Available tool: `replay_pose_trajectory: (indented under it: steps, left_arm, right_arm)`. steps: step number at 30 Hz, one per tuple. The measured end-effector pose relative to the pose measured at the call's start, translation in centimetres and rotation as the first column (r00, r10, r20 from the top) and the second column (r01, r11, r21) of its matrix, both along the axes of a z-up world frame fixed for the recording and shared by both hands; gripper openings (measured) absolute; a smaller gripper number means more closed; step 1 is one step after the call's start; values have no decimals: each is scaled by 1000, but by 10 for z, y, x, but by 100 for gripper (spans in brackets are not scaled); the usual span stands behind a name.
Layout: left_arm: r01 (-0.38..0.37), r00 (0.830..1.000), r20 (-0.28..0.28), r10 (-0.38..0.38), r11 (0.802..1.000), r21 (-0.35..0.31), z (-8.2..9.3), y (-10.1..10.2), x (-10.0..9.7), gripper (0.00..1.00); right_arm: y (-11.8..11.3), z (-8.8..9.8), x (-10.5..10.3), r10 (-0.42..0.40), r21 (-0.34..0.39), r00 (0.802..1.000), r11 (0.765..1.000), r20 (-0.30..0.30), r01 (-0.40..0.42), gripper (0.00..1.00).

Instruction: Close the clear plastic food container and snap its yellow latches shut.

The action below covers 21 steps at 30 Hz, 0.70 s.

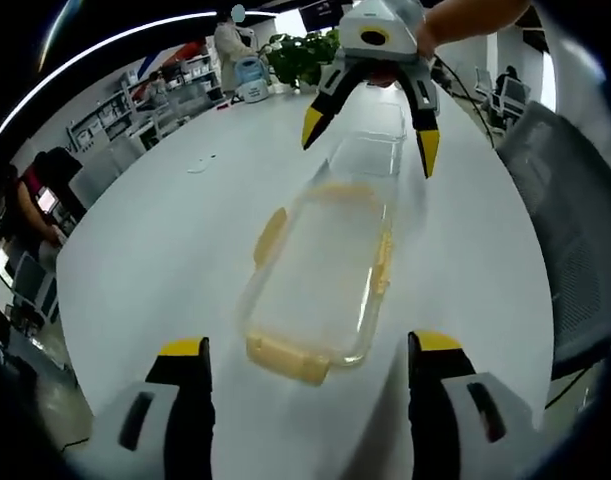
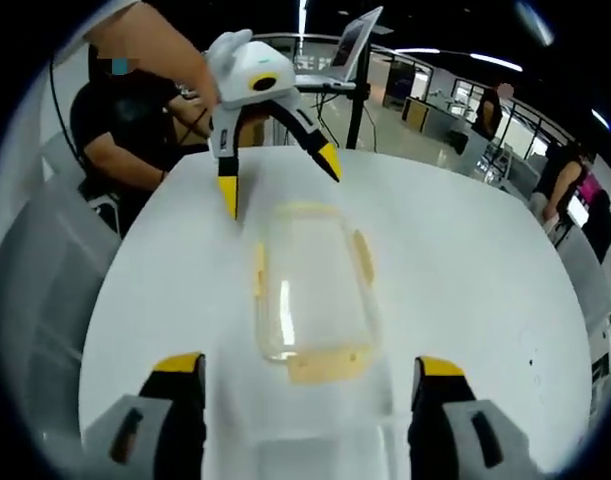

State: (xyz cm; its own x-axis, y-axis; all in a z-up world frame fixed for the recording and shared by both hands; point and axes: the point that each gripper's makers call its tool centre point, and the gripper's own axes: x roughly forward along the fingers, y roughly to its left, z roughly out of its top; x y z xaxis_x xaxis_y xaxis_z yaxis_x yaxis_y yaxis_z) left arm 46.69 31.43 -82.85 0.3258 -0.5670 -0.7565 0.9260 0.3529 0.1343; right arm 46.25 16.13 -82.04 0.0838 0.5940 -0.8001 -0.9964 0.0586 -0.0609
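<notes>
The clear plastic container (image 1: 320, 265) (image 2: 310, 290) lies lengthwise on the white table (image 1: 185, 230) between my two grippers. Yellow latches (image 1: 270, 235) (image 2: 363, 255) stick out from its long sides, and another latch (image 1: 285, 358) sits at its end near the left gripper. A clear flat lid (image 1: 370, 155) (image 2: 315, 430) seems to lie open on the table at the right gripper's end. My left gripper (image 1: 310, 345) (image 2: 279, 180) hovers open at one end, holding nothing. Opposite it, my right gripper (image 2: 310, 365) (image 1: 370, 140) is open over the lid, also holding nothing.
A grey chair (image 1: 565, 200) (image 2: 45, 260) stands at one long edge of the table. A person (image 2: 125, 130) sits behind the left gripper. A laptop on a stand (image 2: 350, 40) rises at that table end. Plants (image 1: 305, 50) and shelves (image 1: 115, 115) stand beyond the other end.
</notes>
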Motion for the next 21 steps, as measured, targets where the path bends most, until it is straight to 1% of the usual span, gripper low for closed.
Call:
replay_pose_trajectory:
  steps: [2,7,9,12,15,21]
  left_arm:
    - [28,1000,6,-28,999,22,-2,2,1,78]
    - [60,998,-6,-60,997,44,-6,4,4,78]
    - [84,996,-10,-84,995,59,-7,5,4,77]
    - [103,995,-20,-102,992,67,-9,6,6,77]
    - [129,992,-21,-127,988,90,-12,8,7,76]
    - [172,985,-32,-169,979,108,-15,5,7,76]
  right_arm:
    - [1,-1,0,10,-6,1000,1000,-1,-10,84]
    - [2,-6,3,40,-34,999,999,-6,-40,83]
    - [-1,-9,6,58,-61,998,996,3,-58,84]
    - [0,-9,9,52,-61,999,997,-8,-53,84]
    - [2,-11,12,58,-69,998,996,-4,-58,83]
    - [5,-18,10,80,-89,996,993,-29,-82,83]
